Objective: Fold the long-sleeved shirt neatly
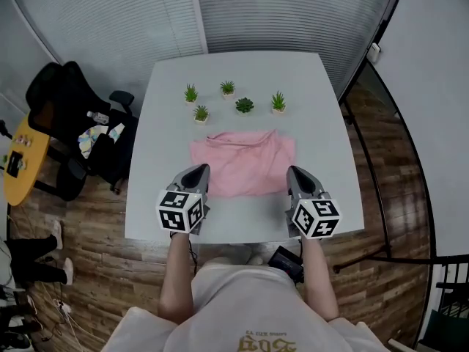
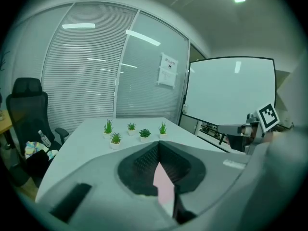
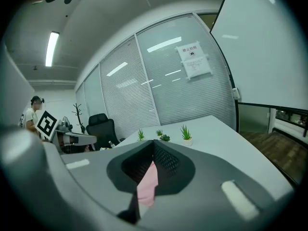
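A pink long-sleeved shirt (image 1: 242,163) lies bunched into a rough rectangle on the light grey table (image 1: 168,116). My left gripper (image 1: 199,170) sits at the shirt's near left edge and my right gripper (image 1: 294,173) at its near right edge. In the left gripper view the left gripper (image 2: 158,147) is shut, with a strip of the pink shirt (image 2: 164,183) caught between its jaws. The right gripper view shows the same: the right gripper (image 3: 154,144) is shut on a fold of the pink shirt (image 3: 147,183).
Several small potted plants (image 1: 228,88) stand in a loose row behind the shirt. A black office chair (image 1: 69,119) with clutter and a yellow table (image 1: 22,160) are left of the table. A whiteboard (image 2: 231,90) stands off to the right. The table's front edge (image 1: 242,237) is just below the grippers.
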Available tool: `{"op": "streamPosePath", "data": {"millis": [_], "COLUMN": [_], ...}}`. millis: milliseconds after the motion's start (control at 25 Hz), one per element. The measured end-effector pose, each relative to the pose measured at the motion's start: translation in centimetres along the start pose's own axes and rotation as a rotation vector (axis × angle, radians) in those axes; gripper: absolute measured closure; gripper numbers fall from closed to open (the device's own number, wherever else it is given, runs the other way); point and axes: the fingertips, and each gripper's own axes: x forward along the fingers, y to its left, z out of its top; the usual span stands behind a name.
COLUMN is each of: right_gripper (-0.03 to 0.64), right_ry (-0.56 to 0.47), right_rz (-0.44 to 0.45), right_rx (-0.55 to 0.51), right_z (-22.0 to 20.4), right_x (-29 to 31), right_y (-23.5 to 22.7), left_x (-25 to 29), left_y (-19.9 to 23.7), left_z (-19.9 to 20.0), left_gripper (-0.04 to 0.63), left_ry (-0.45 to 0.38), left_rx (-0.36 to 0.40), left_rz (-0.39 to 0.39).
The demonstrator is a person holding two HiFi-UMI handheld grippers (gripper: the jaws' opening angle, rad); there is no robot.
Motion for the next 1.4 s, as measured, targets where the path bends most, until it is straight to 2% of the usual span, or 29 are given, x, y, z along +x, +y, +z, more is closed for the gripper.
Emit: {"op": "streamPosePath", "data": {"millis": [240, 600, 1400], "right_gripper": [0.606, 0.606, 0.606], "right_ry": [-0.025, -0.04, -0.006], "right_rz": [-0.007, -0.024, -0.014], "right_rx": [-0.028, -0.037, -0.076], "right_z": [0.1, 0.2, -0.1], "right_x": [-2.3, -3.5, -3.7], "right_y": [1.0, 1.1, 1.5], "left_x": [-1.6, -2.1, -2.5], "left_y": [-1.0, -1.6, -1.8], "left_z": [-0.6, -0.8, -1.3], "left_gripper": [0.587, 0.588, 0.588], "left_ry": [-0.031, -0.028, -0.018], "left_rx": [-0.013, -0.01, -0.012], "left_rz": [0.012, 0.001, -0.001]}}
